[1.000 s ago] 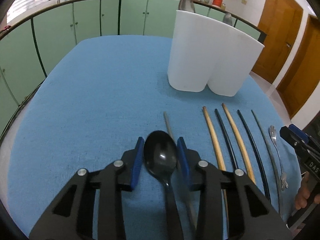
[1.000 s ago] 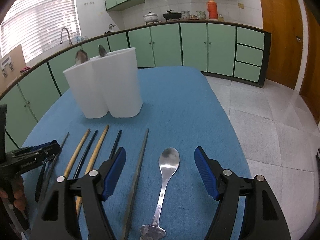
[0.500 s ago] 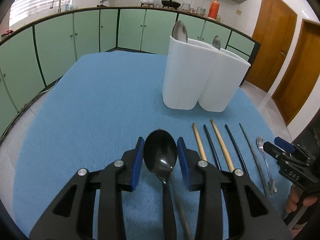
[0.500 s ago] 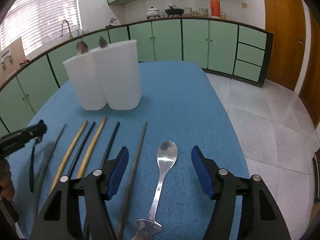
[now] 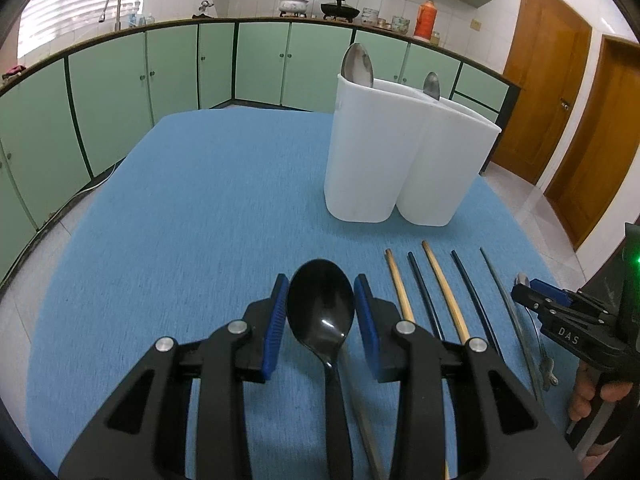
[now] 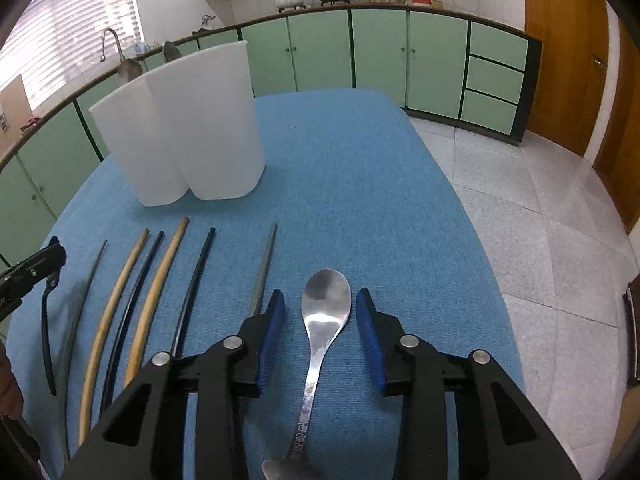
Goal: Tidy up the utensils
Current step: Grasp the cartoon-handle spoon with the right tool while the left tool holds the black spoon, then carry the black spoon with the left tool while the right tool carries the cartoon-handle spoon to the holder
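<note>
Near the white plastic two-compartment holder (image 6: 180,128), the right gripper (image 6: 320,320) has just been closing around the polished steel spoon (image 6: 324,312), its pads not yet visibly touching. The left gripper (image 5: 320,312) stays clenched on the glossy black plastic spoon (image 5: 320,308), so both look nearly ready to go into the holder.

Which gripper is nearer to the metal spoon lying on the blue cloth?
Right. The right gripper straddles the metal spoon; the left gripper holds the black spoon beyond the chopsticks.

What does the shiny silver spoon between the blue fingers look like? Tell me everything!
The silver spoon looks like polished metal, with an oval bowl facing up and a slim handle with small markings running back toward the camera. It lies flat on the blue tablecloth, right of the grey chopstick. The right gripper has just been closing around its bowl; small gaps remain beside the pads.
</note>
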Available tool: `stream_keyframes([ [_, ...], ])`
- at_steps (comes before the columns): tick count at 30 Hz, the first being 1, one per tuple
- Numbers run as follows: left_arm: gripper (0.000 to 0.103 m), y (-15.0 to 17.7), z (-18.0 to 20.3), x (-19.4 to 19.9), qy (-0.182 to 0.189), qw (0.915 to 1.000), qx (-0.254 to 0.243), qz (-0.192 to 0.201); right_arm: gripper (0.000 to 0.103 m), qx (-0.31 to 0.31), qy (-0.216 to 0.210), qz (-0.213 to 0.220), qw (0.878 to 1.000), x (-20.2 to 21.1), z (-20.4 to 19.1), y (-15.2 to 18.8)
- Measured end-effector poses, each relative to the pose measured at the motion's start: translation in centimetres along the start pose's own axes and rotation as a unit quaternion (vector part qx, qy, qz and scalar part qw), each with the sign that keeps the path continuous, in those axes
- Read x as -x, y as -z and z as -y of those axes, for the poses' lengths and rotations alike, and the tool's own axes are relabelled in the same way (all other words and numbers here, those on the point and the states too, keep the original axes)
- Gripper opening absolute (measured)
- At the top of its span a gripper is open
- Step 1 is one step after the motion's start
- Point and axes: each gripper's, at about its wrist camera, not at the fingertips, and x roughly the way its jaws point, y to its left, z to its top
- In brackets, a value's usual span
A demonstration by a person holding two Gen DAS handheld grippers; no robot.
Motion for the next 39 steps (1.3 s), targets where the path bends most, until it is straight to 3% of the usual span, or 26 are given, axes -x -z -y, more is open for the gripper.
stream_keyframes([
  [6,0.032,0.0,-0.1,0.0,0.001,1.0000,-0.001,0.003,0.026,0.006,0.013,-0.003,1.000,-0.1,-0.7,-0.1],
  [16,0.032,0.2,-0.1,0.7,-0.001,0.9999,-0.004,0.016,0.026,-0.002,0.005,0.010,1.000,0.7,-0.5,0.2],
  [24,0.032,0.2,-0.1,2.4,0.006,0.9987,-0.004,0.051,0.026,0.013,-0.023,0.082,0.996,4.8,-0.7,0.4],
  [39,0.032,-0.7,0.1,5.5,0.026,0.9918,-0.004,0.125,0.025,0.011,-0.043,0.159,0.986,9.6,-0.6,-0.8],
])
